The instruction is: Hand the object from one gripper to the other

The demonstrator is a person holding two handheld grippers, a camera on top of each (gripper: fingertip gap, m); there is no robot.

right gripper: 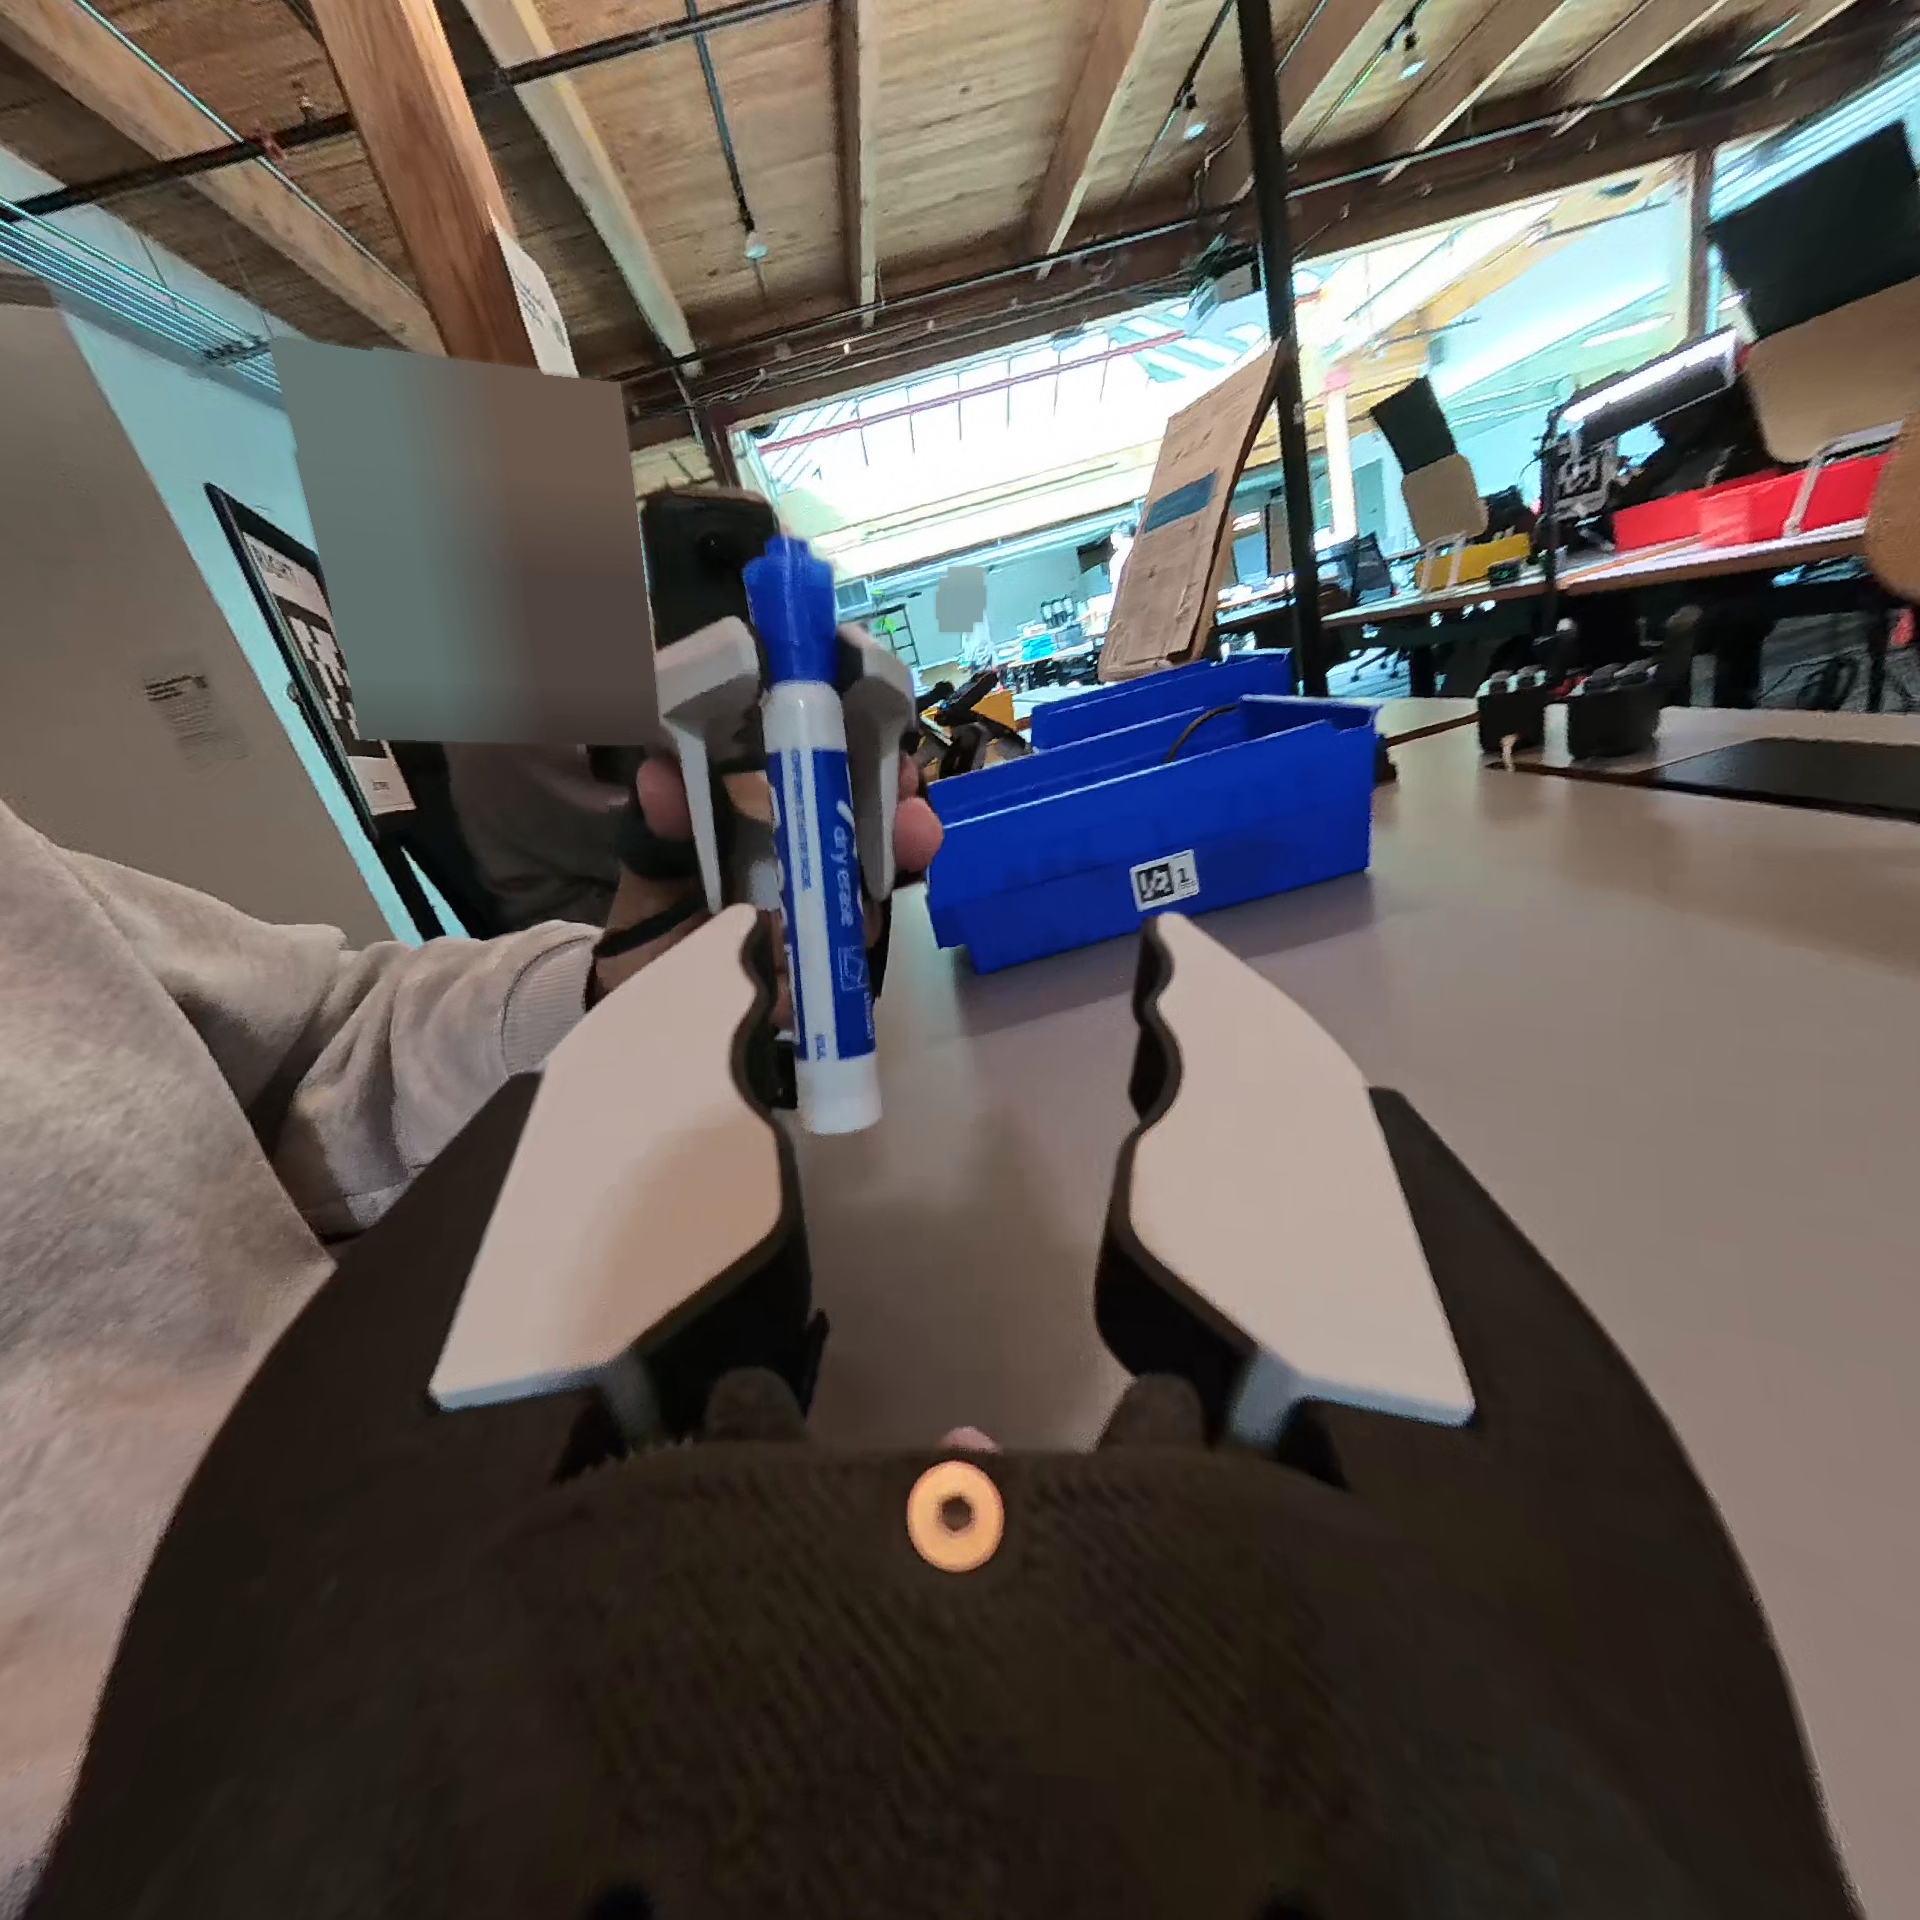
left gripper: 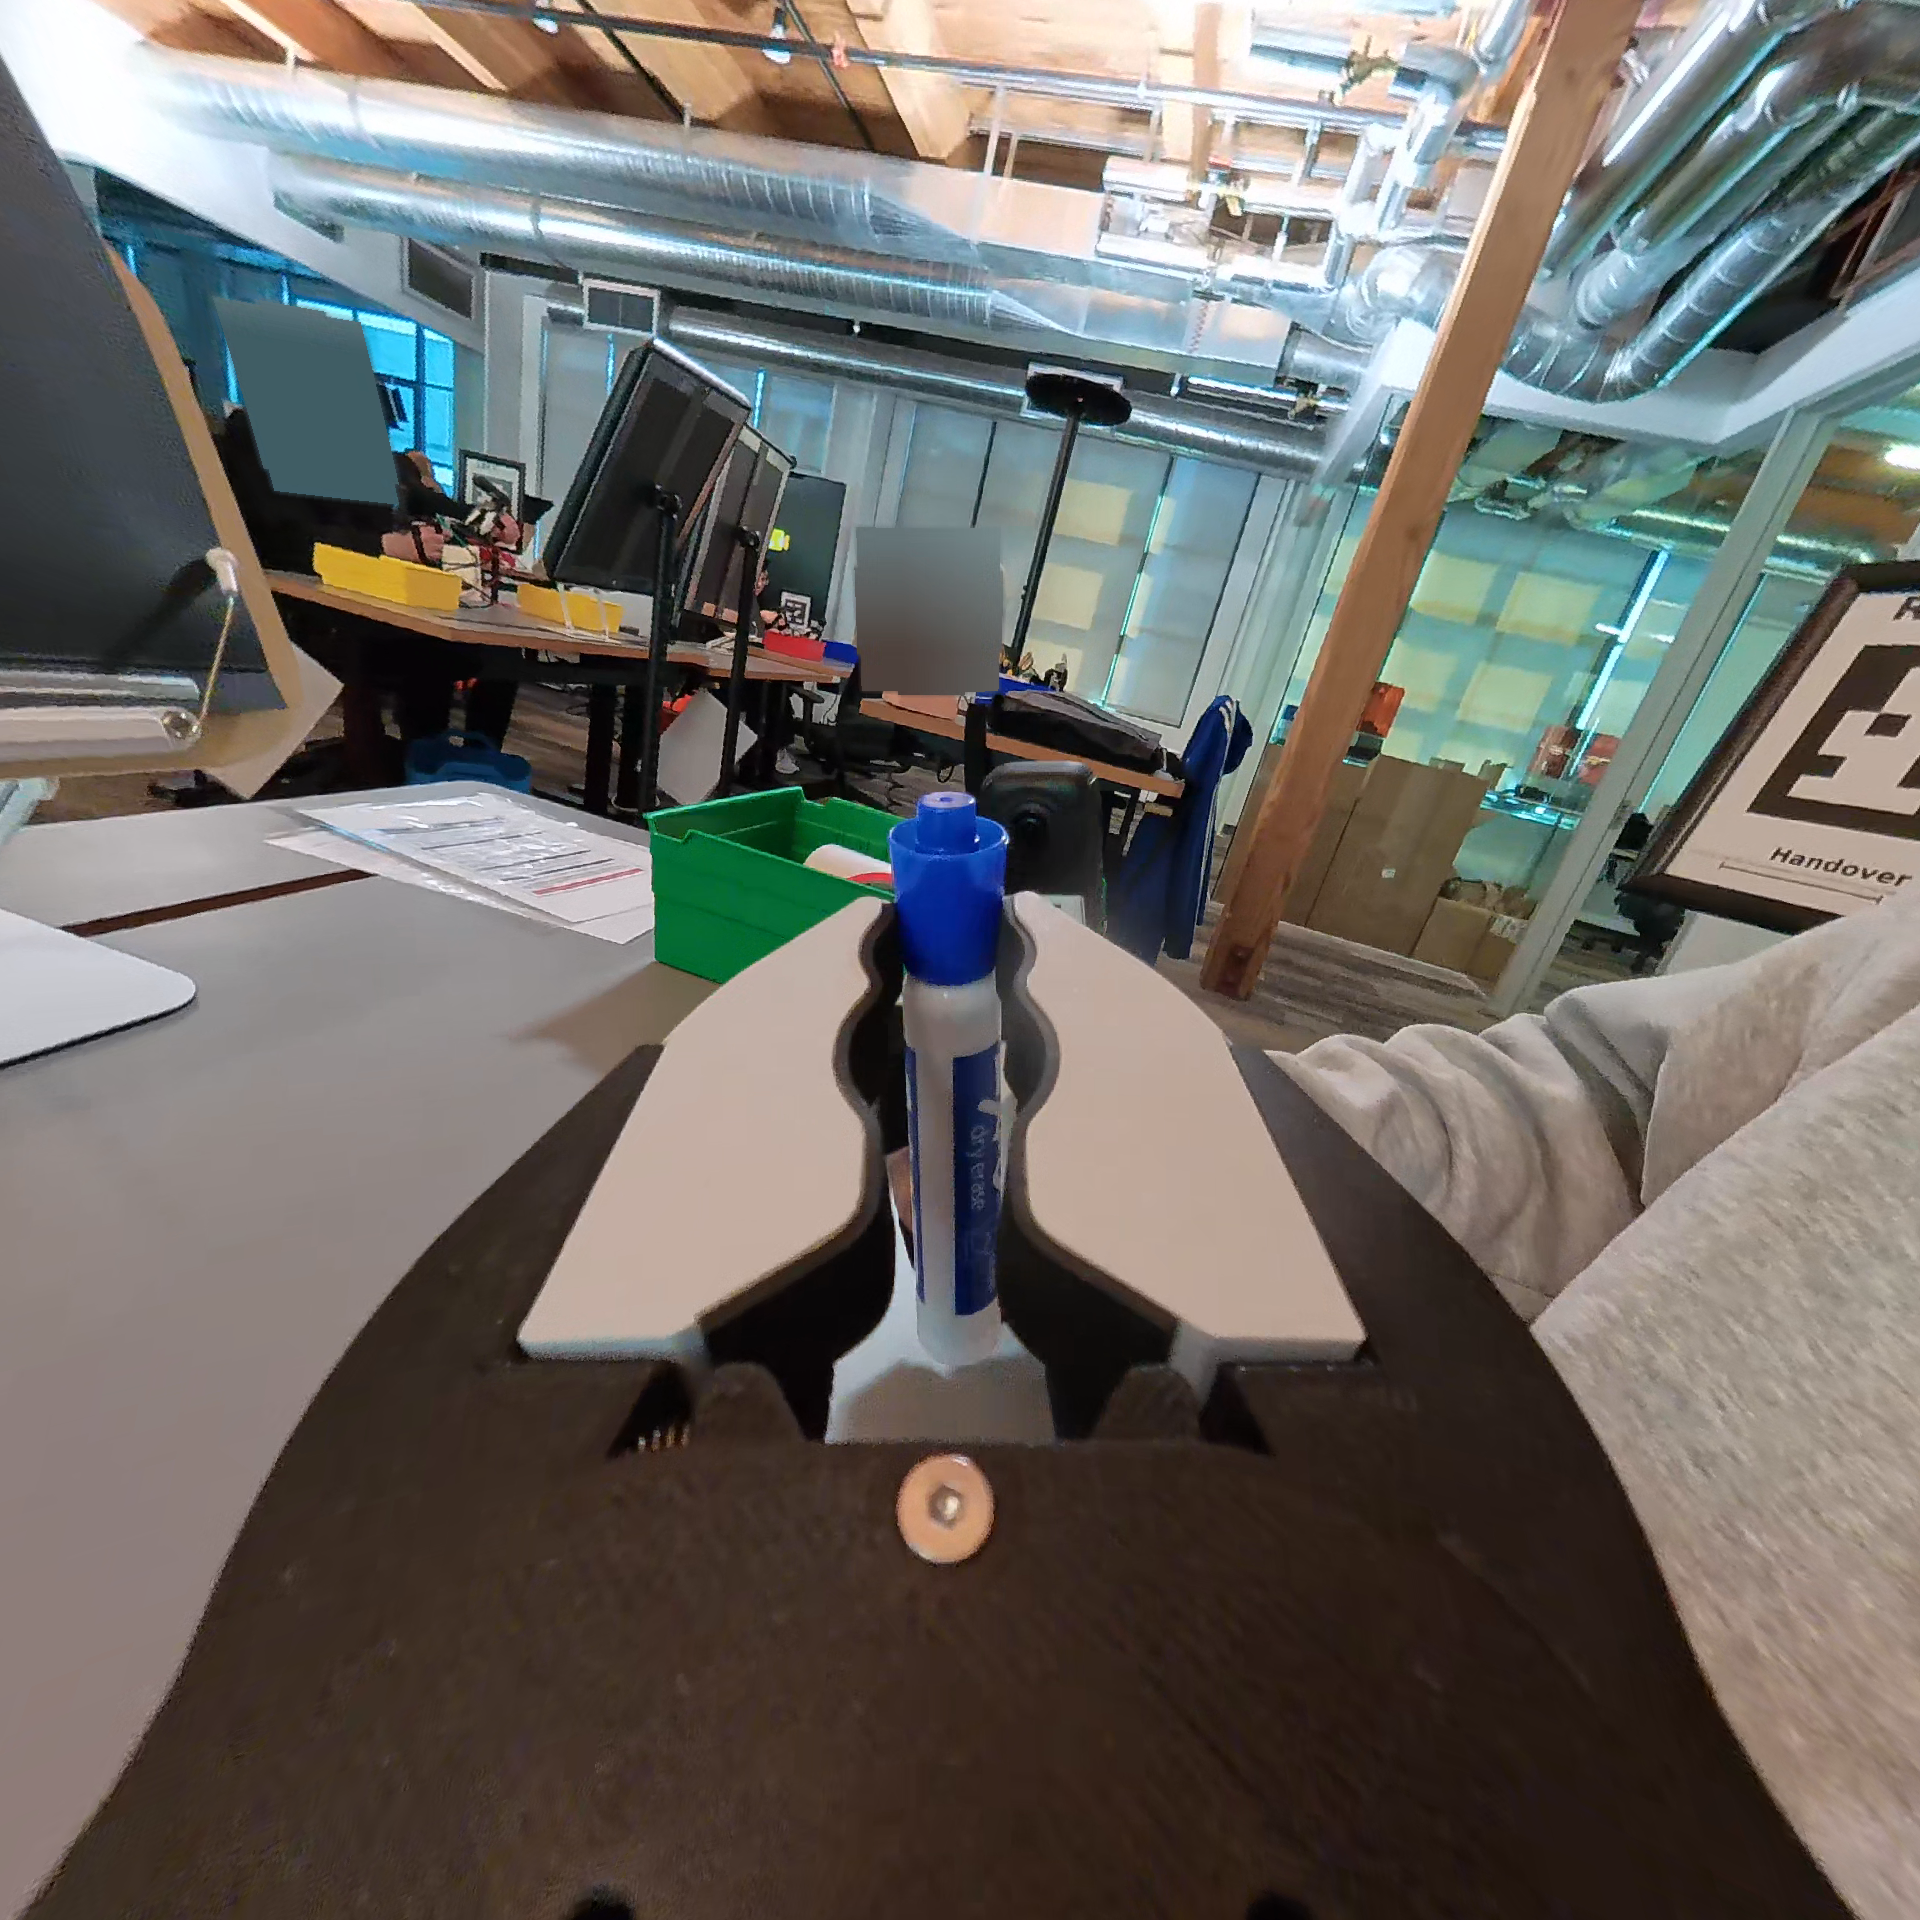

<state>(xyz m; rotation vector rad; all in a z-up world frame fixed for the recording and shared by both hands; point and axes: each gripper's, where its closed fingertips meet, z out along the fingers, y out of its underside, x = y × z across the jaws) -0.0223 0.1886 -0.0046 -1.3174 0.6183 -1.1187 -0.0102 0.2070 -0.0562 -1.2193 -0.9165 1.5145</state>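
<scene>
A blue-and-white dry-erase marker [left gripper: 951, 1091] stands upright, blue cap up, between the fingers of my left gripper [left gripper: 951, 914], which is shut on it just below the cap. In the right wrist view the same marker [right gripper: 821, 852] hangs from the left gripper [right gripper: 795, 665], held above the table. My right gripper [right gripper: 948, 925] is open and empty. The marker's white lower end sits just beyond the right gripper's left fingertip [right gripper: 727, 935], not between the fingers.
A green bin [left gripper: 748, 883] stands on the grey table [left gripper: 260, 1091] ahead of the left gripper, with papers [left gripper: 468, 852] to its left. Blue bins [right gripper: 1153, 821] stand ahead of the right gripper. A grey sleeve [left gripper: 1662, 1143] fills the right side. The gap from one gripper's tips to the other's is roughly 6 cm.
</scene>
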